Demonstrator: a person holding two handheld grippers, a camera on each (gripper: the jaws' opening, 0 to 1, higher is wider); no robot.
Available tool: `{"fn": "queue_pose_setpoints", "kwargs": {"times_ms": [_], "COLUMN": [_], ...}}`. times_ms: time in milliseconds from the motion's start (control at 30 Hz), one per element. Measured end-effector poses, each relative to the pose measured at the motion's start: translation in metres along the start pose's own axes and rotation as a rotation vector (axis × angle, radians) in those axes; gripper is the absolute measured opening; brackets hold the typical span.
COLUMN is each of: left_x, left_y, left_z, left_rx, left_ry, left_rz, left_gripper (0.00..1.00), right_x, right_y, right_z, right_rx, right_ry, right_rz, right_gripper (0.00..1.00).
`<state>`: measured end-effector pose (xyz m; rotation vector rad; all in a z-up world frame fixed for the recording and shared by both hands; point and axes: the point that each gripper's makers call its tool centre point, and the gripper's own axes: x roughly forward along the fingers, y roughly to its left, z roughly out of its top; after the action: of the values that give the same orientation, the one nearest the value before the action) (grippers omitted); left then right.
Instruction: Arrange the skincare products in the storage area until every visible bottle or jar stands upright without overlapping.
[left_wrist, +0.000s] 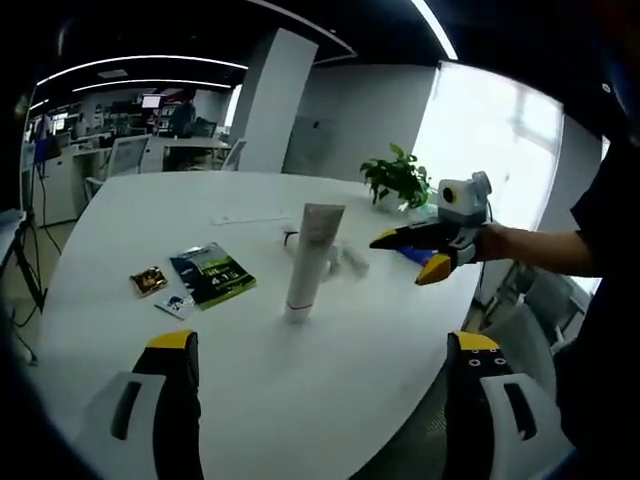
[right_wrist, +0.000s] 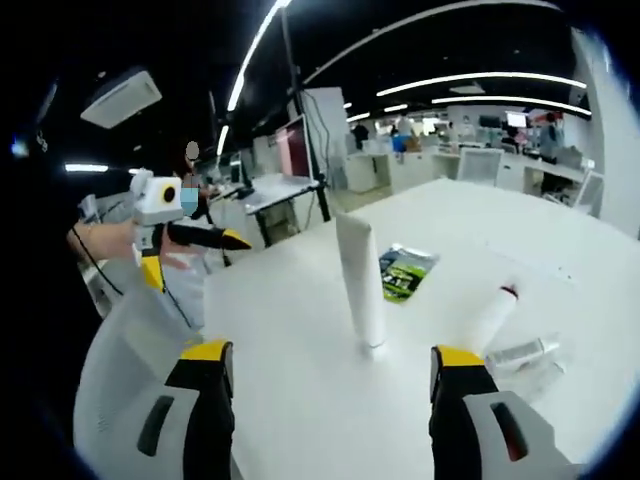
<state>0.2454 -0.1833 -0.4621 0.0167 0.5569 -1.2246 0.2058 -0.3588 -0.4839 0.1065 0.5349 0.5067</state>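
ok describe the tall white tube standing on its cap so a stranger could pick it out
Start at the big round white table. Near its middle, right of the green printed packet, stands a tall white squeeze tube, cap down, flat crimped end up. It alone is upright; the small white containers behind lie flat.

Behind the tube (left_wrist: 313, 258), small items (left_wrist: 345, 260) are partly hidden, and the packets' (left_wrist: 210, 273) print is too small to read.
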Motion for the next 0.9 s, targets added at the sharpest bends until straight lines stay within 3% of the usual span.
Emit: {"fn": "queue_pose_setpoints", "kwargs": {"times_ms": [67,167,467,567,900], "left_x": [-0.002,-0.005,-0.01,-0.009,-0.008], "left_y": [0.002,0.005,0.001,-0.001,-0.003], "left_z": [-0.001,-0.004,-0.011,-0.011,-0.006], "left_rx": [-0.005,-0.013,-0.029,-0.055,-0.064], "left_ry": [-0.002,0.001,0.025,0.033,0.006], "left_rz": [0.002,0.016,0.026,0.029,0.039], "left_gripper": [0.96,0.96,0.95,0.95,0.96], "right_x": [-0.005,-0.011,-0.039,-0.046,-0.063], "right_y": [0.006,0.01,0.019,0.021,0.026], "right_z": [-0.007,-0.017,-0.036,-0.049,-0.067], "right_rx": [0.006,0.022,0.106,0.135,0.229], "right_ry": [0.011,0.029,-0.001,0.029,0.02], "right_rz": [-0.007,-0.029,-0.084,-0.093,-0.147], "right_gripper": [0.89,0.93,0.96,0.96,0.99]}}
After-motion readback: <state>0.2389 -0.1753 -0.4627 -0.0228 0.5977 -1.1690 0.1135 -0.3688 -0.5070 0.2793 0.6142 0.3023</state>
